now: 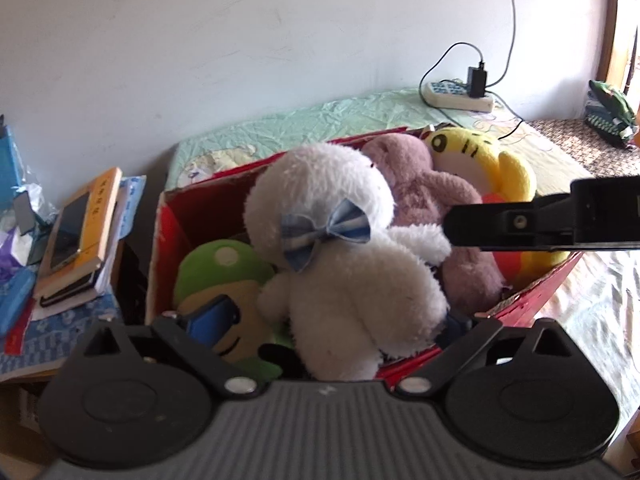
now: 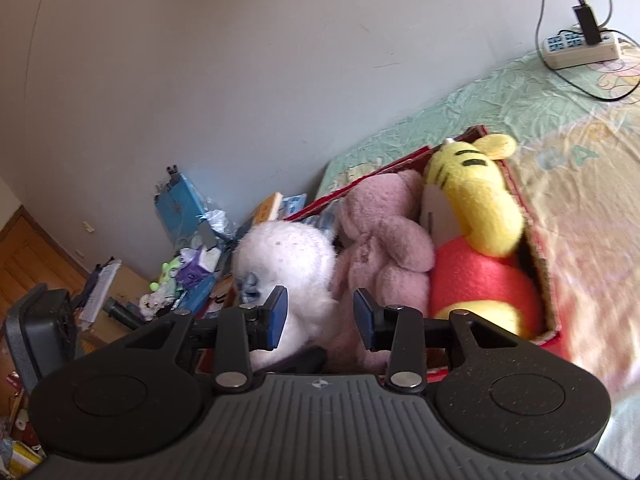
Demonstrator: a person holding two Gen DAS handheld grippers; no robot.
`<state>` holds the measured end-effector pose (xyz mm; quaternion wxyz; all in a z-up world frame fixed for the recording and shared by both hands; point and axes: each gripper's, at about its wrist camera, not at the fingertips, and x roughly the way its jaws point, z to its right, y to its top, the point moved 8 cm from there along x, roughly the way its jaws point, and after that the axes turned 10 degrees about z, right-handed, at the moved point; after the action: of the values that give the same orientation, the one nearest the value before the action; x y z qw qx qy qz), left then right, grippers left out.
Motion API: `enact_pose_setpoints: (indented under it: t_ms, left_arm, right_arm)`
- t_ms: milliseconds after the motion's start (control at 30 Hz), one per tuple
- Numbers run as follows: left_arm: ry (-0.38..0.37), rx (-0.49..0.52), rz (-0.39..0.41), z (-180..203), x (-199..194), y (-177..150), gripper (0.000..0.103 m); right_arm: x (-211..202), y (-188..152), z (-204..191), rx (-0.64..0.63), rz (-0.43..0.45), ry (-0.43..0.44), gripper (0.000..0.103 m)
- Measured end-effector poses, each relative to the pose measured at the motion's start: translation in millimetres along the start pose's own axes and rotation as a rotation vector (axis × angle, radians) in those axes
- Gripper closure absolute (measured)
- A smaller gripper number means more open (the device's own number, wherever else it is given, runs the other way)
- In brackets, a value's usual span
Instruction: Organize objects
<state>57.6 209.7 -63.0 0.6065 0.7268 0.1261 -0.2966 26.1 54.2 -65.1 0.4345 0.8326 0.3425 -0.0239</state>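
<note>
A red cardboard box [image 1: 532, 292] on the bed holds several plush toys: a white one with a blue bow [image 1: 340, 252], a pink one [image 1: 416, 184], a yellow tiger [image 1: 480, 160] and a green-capped one [image 1: 228, 280]. My left gripper [image 1: 320, 320] is open wide around the lower body of the white plush, its fingers spread to either side. My right gripper [image 2: 320, 316] is open, its blue pads [image 2: 278, 316] hovering over the white plush [image 2: 288, 256] and pink plush [image 2: 384, 248]. Its side also shows in the left wrist view [image 1: 540, 224], above the box.
A power strip [image 1: 460, 96] with a charger and cables lies on the green sheet [image 1: 320, 120] by the wall. A cluttered side table with books and a phone [image 1: 72, 232] stands left of the box. A dark bundle [image 1: 612, 112] sits at far right.
</note>
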Motion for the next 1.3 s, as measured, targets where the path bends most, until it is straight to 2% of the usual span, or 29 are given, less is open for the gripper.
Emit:
enact_pose_setpoints:
  t_ms: [133,400,567,700,833,1067,1300]
  left_arm:
    - [0.053,-0.026,-0.046,-2.3,-3.0,0.1,0.005]
    - [0.148,-0.076,-0.093,8.0,-14.6,4.1,0.005]
    - [0.149,-0.101,-0.110,37.9,-18.9,9.9,0.005]
    - [0.162,-0.083,-0.107,69.3,-20.4,15.6,0.005]
    - [0.172,-0.080,-0.123,99.7,-17.1,17.3,0.005]
    - [0.103,-0.082,-0.153,163.2,-5.1,14.1,0.005]
    - [0.024,-0.096,-0.189,212.3,10.6,13.6,0.004]
  right_arm:
    - [-3.3,1.8,8.9,-0.022,0.008,-0.070,0.061]
    - [-16.3,9.2,10.2,-0.117,-0.002,-0.063,0.057]
    - [-33.4,20.9,23.7,-0.149,-0.009,-0.081,0.057]
    - [-53.7,32.4,47.2,-0.129,-0.011,-0.111,0.057]
    - [-72.0,39.5,75.7,-0.106,-0.024,-0.178,0.057]
    - [-101.9,48.2,129.9,-0.066,-0.044,-0.328,0.056]
    - [-126.1,53.7,165.4,-0.076,-0.073,-0.403,0.055]
